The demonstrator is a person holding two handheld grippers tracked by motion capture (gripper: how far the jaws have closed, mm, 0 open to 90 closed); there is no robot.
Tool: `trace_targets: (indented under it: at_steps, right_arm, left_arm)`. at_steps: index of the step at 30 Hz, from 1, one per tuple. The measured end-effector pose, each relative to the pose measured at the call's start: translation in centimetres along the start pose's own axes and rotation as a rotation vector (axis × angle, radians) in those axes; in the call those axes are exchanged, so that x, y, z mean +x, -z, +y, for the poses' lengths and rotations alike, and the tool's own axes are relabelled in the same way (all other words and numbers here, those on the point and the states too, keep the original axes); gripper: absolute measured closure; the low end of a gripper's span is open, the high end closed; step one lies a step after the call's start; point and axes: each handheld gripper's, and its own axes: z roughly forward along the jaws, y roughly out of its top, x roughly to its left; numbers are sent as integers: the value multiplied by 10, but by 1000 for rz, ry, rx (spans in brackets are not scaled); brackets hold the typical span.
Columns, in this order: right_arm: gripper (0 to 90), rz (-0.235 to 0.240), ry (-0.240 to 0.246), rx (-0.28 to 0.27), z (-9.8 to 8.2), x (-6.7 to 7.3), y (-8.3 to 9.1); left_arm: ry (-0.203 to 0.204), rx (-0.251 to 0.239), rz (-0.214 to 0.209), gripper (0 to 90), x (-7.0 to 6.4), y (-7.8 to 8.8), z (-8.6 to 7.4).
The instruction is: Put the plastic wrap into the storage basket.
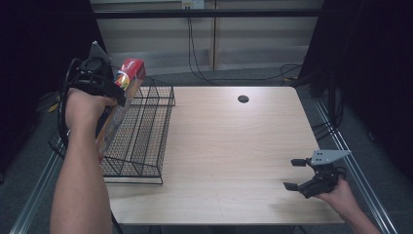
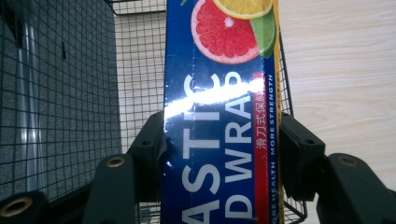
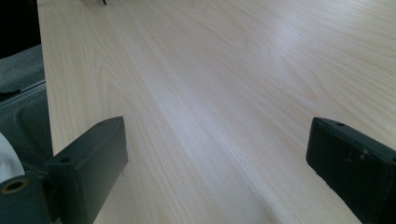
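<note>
A long plastic wrap box, blue with citrus fruit pictures and a red end, is held tilted over the black wire basket at the table's left. My left gripper is shut on it. In the left gripper view the box runs up between the two black pads, which press on its sides, with the basket mesh behind. My right gripper rests low at the table's front right, open with nothing between its jaws; its view looks along bare wood between the pads.
The light wooden table has a small dark round hole near its far edge. Cables trail on the grey floor behind the table. Metal rails run along both sides of the table.
</note>
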Motion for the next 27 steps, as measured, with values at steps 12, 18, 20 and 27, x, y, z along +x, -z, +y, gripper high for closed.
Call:
trace_targets:
  at_steps: [12, 18, 20, 27]
  right_arm:
    - [53, -6, -1, -2, 0, -1, 1]
    - [53, -3, -2, 0, 0, 0, 1]
    - [53, -2, -2, -1, 0, 0, 1]
    - [53, -1, -2, 1, 0, 0, 1]
  left_arm:
    - [43, -11, 25, 441, 10, -5, -5]
    - [62, -7, 39, 441, 14, -5, -7]
    - [78, -12, 48, 441, 16, -6, -8]
    - [103, -7, 56, 440, 22, -10, -11]
